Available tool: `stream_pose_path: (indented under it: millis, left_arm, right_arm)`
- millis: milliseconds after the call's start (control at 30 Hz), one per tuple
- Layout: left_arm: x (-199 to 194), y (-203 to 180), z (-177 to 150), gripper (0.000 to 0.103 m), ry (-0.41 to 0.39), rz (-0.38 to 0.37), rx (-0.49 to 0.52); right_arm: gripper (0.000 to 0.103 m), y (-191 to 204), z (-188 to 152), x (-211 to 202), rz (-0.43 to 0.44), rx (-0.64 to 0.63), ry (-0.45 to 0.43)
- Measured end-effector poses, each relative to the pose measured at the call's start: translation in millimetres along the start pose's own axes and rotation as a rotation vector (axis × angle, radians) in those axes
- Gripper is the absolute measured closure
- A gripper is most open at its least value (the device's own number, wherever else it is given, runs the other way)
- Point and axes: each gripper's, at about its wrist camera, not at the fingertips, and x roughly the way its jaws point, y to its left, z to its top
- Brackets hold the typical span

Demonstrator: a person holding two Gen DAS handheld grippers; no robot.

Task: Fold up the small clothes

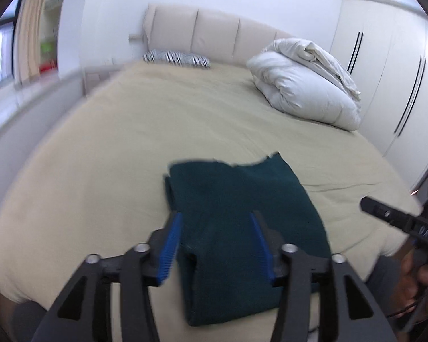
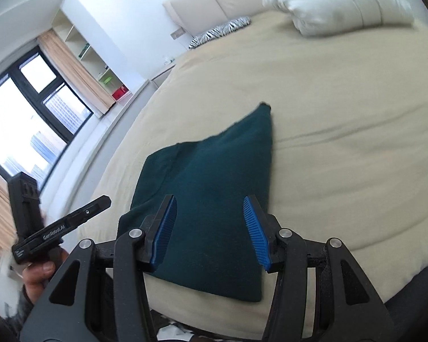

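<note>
Your left tool [image 1: 216, 245] hangs over the near end of the dark green garment [image 1: 242, 213], its blue-padded jaws spread wide with nothing between them; the cloth shows in the gap but the pads do not touch it as far as the left wrist view tells. Your right tool [image 2: 209, 228] is likewise spread wide and holds nothing, poised above the same garment [image 2: 214, 193], with the fabric visible between its pads. The garment lies folded into a compact, roughly rectangular stack on the beige bed sheet [image 1: 128, 148], close to the near edge of the bed. One far corner of the garment points away toward the headboard [image 1: 214, 34]; folded layers show along its left side in the left wrist view. In the right wrist view you see your left tool's body off to the garment's left, gripped by your hand [image 2: 40, 276]. In the left wrist view the tip of your right tool sits to the garment's right, above the sheet. Well beyond the garment, a bundled white duvet [image 1: 305, 82] rests on the sheet to the far right, and a zebra-print pillow [image 1: 177, 58] lies against the headboard. Left of the bed, a window [image 2: 22, 119] with tan curtains [image 2: 77, 74] and open shelving [image 2: 91, 54] are visible.
</note>
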Motion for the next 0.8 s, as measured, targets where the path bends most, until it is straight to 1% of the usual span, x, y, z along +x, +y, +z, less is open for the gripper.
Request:
stream_pose_path:
  millis: [33,67,100,133,167,200,233,267,300,333,367,400,433,467,500,567,667,700,733,767,800]
  left_arm:
    - [-12,-5,1,0.020,-0.067,0.064,0.033]
    - [-22,-8,2,0.000,-0.121,0.102,0.047]
    - [-35,-11,3,0.000,-0.194,0.133,0.058]
    - [-48,-13,4,0.000,-0.266,0.144,0.069]
    - [-55,-15,7,0.000,-0.308,0.146,0.079]
    - [-62,-18,9,0.000,-0.342,0.154,0.089]
    - [-69,-21,12,0.000,-0.370,0.183,0.094]
    - [-72,-24,14,0.000,-0.383,0.210,0.098]
    - [-77,-26,16,0.000,-0.398,0.234,0.106]
    - [-83,-30,19,0.000,-0.418,0.252,0.116]
    - [-88,-32,21,0.000,-0.433,0.259,0.121]
    - [-94,-33,23,0.000,-0.448,0.266,0.122]
    - [-99,-31,23,0.000,-0.443,0.284,0.106]
    - [-101,-32,27,0.000,-0.410,0.307,0.098]
    - [-101,-32,30,0.000,-0.387,0.306,0.099]
    - [-97,-28,34,0.000,-0.351,0.290,0.071]
    - [-82,-23,32,0.000,-0.274,0.313,0.051]
    - [-73,-22,30,0.000,-0.234,0.324,0.057]
    - [-65,-22,25,0.000,-0.200,0.325,0.061]
    - [-55,-21,22,0.000,-0.155,0.318,0.058]
    - [-46,-21,17,0.000,-0.113,0.303,0.047]
  right_arm:
    - [0.054,8,2,-4,-0.035,-0.033,-0.025]
    - [0.053,16,3,-8,-0.072,-0.057,-0.052]
    - [0.043,23,5,-13,-0.102,-0.074,-0.079]
    - [0.034,28,7,-20,-0.138,-0.093,-0.128]
    - [0.019,33,9,-27,-0.165,-0.107,-0.187]
    - [0.011,34,8,-42,-0.183,-0.120,-0.239]
    - [0.009,40,8,-50,-0.204,-0.137,-0.291]
    - [0.004,44,8,-55,-0.229,-0.153,-0.330]
    - [0.000,50,7,-61,-0.274,-0.175,-0.372]
    - [0.000,55,6,-68,-0.316,-0.200,-0.409]
    - [0.000,60,6,-75,-0.331,-0.226,-0.436]
    - [0.000,63,6,-82,-0.328,-0.246,-0.454]
    - [0.000,65,7,-87,-0.329,-0.256,-0.463]
    - [0.000,68,8,-91,-0.335,-0.263,-0.472]
    - [0.000,72,10,-95,-0.343,-0.265,-0.481]
    - [0.000,78,14,-104,-0.349,-0.259,-0.496]
    - [0.000,91,21,-116,-0.330,-0.254,-0.495]
    - [0.000,94,22,-119,-0.329,-0.256,-0.480]
    - [0.000,96,24,-118,-0.338,-0.259,-0.446]
    - [0.000,96,27,-113,-0.358,-0.255,-0.388]
    - [0.000,94,27,-112,-0.361,-0.247,-0.348]
